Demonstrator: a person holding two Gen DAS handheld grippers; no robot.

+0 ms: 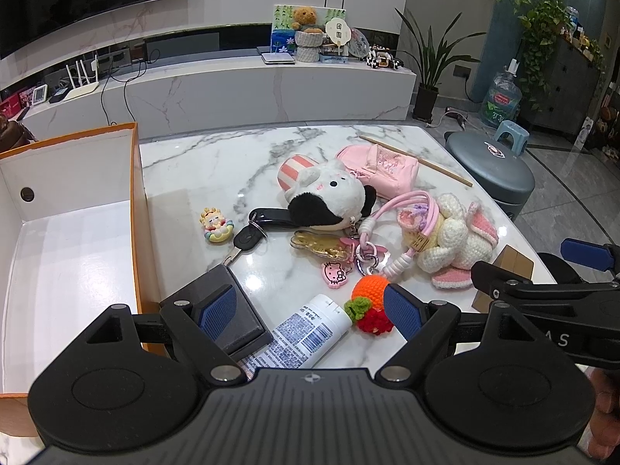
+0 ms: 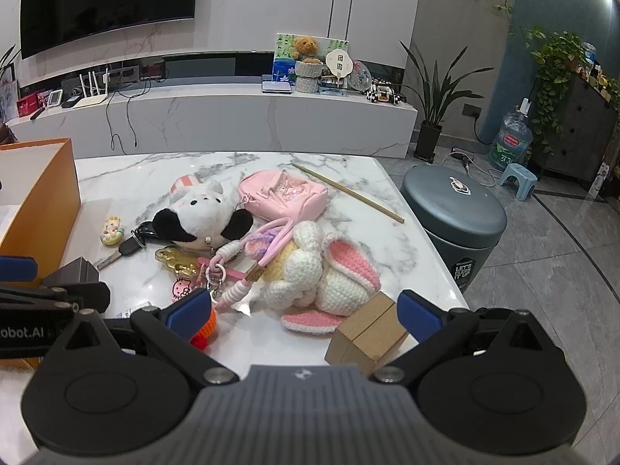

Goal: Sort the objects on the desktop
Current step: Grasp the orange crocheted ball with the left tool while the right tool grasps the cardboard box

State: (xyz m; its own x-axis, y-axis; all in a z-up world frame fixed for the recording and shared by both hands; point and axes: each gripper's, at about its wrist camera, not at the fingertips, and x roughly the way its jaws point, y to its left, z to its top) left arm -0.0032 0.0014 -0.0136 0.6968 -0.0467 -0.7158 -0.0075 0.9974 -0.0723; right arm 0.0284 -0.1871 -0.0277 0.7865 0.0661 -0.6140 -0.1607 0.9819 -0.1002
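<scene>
Left wrist view: both jaws gape empty over glossy marble table point(image 1: 217, 162) strewn with crocheted rabbit point(image 1: 451, 240).

- The left gripper point(image 1: 310, 312) is held level above the surface, pointing forward, with its jaws spread wide and nothing between them.
- The right gripper point(image 2: 304, 312) is held level beside it, jaws likewise spread wide, nothing clamped.
- The right gripper's finger is seen at the right edge of the left wrist view; the two units are positioned side by side.

orange box point(image 1: 133, 209) | pink pouch point(image 2: 283, 193) | white-grey marbled table point(image 1: 217, 170)
</scene>
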